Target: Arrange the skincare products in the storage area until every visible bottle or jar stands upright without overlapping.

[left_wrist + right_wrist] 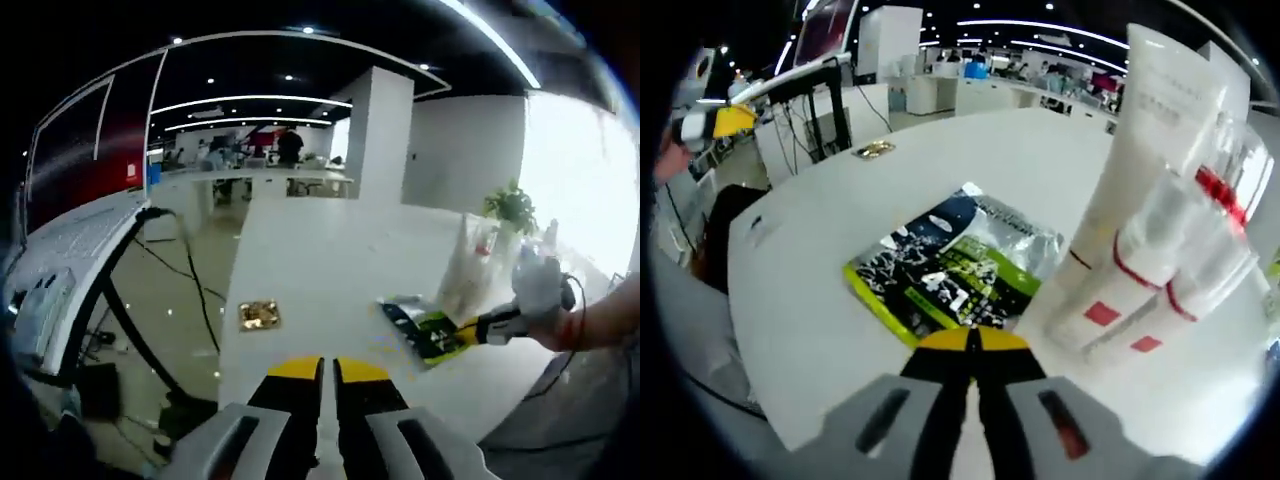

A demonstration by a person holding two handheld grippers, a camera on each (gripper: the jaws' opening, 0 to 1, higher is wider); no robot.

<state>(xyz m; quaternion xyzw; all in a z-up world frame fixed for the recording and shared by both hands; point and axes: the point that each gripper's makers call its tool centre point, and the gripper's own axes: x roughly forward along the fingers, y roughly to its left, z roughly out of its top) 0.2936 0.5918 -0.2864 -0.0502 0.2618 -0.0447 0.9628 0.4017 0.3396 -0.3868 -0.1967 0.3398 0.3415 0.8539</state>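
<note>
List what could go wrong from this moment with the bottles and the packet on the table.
1. The white tube and the red-banded bottles stand packed together; nudging one with the right tongs could topple its neighbours.
2. The foil packet lies flat right beside the bottles, so a falling bottle would probably land on it and overlap.
3. Both tongs look shut, the left tongs too; they must open before any grasp.
</note>
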